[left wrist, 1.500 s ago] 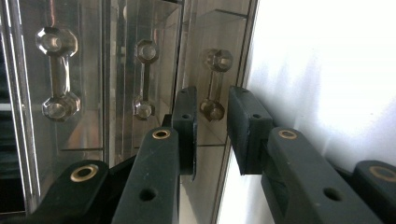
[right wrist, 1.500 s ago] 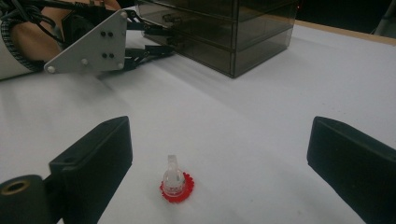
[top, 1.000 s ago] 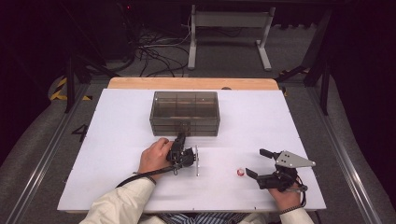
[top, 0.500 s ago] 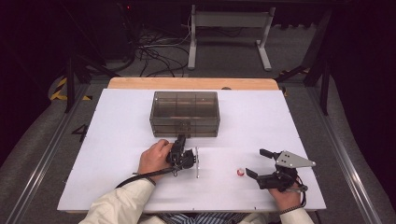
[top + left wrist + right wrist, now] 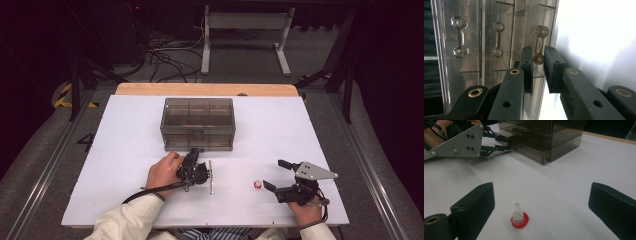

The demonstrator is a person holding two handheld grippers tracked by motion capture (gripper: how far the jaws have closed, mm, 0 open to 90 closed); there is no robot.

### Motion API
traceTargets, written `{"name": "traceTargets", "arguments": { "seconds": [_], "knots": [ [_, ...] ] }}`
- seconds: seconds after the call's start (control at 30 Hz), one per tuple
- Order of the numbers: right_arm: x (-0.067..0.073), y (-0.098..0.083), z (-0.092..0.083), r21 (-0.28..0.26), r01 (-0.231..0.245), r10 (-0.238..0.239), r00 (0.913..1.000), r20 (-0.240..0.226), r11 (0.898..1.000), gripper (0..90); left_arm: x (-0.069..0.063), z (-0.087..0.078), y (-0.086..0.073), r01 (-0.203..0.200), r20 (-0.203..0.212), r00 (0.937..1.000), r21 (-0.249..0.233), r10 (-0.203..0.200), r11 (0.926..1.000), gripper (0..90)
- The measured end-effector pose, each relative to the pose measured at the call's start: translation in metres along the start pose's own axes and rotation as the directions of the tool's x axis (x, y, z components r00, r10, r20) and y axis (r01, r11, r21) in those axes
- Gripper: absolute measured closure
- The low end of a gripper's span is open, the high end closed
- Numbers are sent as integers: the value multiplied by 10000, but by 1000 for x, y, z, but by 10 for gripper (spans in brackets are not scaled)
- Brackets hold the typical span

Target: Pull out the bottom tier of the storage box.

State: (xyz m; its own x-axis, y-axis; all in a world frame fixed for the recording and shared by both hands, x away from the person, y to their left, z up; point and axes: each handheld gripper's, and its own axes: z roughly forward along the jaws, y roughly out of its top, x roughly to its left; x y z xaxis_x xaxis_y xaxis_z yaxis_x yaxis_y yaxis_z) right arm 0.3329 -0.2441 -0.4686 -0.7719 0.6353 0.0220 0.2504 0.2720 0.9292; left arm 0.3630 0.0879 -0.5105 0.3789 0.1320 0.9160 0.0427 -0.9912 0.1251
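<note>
A white counter (image 5: pixel 125 165) carries the smoky plastic drawer box (image 5: pixel 198 123). My left gripper (image 5: pixel 539 60) is clamped on its lowest drawer's handle (image 5: pixel 538 45) — a thin, slick, brittle bar, so I grip mid-bar. My right gripper (image 5: pixel 541 202) waits released, right of the box.

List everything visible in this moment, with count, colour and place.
smoky clear plastic drawer box: one, grey-brown, middle of the table, towards its far edge
clear dumbbell-shaped drawer handle: three, clear, on the box front; one sits between the left jaws
small clear piece on a red toothed base: one, near right of the table
white table: one, white
left gripper: black, closed around the handle's lower knob
right gripper: black, open, just short of the red-based piece
</note>
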Motion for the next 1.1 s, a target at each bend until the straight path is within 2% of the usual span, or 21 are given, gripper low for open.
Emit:
{"name": "traceTargets", "arguments": {
  "seconds": [0.13,0.17,0.2,0.23,0.27,0.4,0.57,1.0,1.1],
  "knots": [
    [0,0,0,34,44,-44,10000,23,10000,72,1,-1,-1,53,103,9999,-115,-51,9999,779],
    [0,0,0,32,41,-41,10000,26,10000,72,5,-2,-2,364,451,9984,-203,-355,9991,772],
    [0,0,0,32,41,-41,10000,26,10000,72,5,-2,-2,364,451,9984,-203,-355,9991,765],
    [0,0,0,35,39,-39,10000,23,10000,72,8,-3,-3,646,721,9955,-300,-623,9975,765],
    [0,0,0,17,16,-16,10000,14,10000,72,10,-4,-4,725,829,9941,-338,-695,9968,744],
    [0,0,0,29,28,-28,10000,1,10000,72,12,-8,-4,797,895,9932,-510,-749,9955,707],
    [0,0,0,23,16,-16,10000,17,10000,72,16,-11,-5,992,956,9911,-657,-926,9929,699],
    [0,0,0,38,36,-37,10000,30,10000,72,22,-16,-7,1212,1210,9866,-915,-1097,9884,694],
    [0,0,0,16,23,-23,10000,9,10000,72,25,-18,-7,1392,1315,9832,-895,-1269,9862,692]
  ]
}}
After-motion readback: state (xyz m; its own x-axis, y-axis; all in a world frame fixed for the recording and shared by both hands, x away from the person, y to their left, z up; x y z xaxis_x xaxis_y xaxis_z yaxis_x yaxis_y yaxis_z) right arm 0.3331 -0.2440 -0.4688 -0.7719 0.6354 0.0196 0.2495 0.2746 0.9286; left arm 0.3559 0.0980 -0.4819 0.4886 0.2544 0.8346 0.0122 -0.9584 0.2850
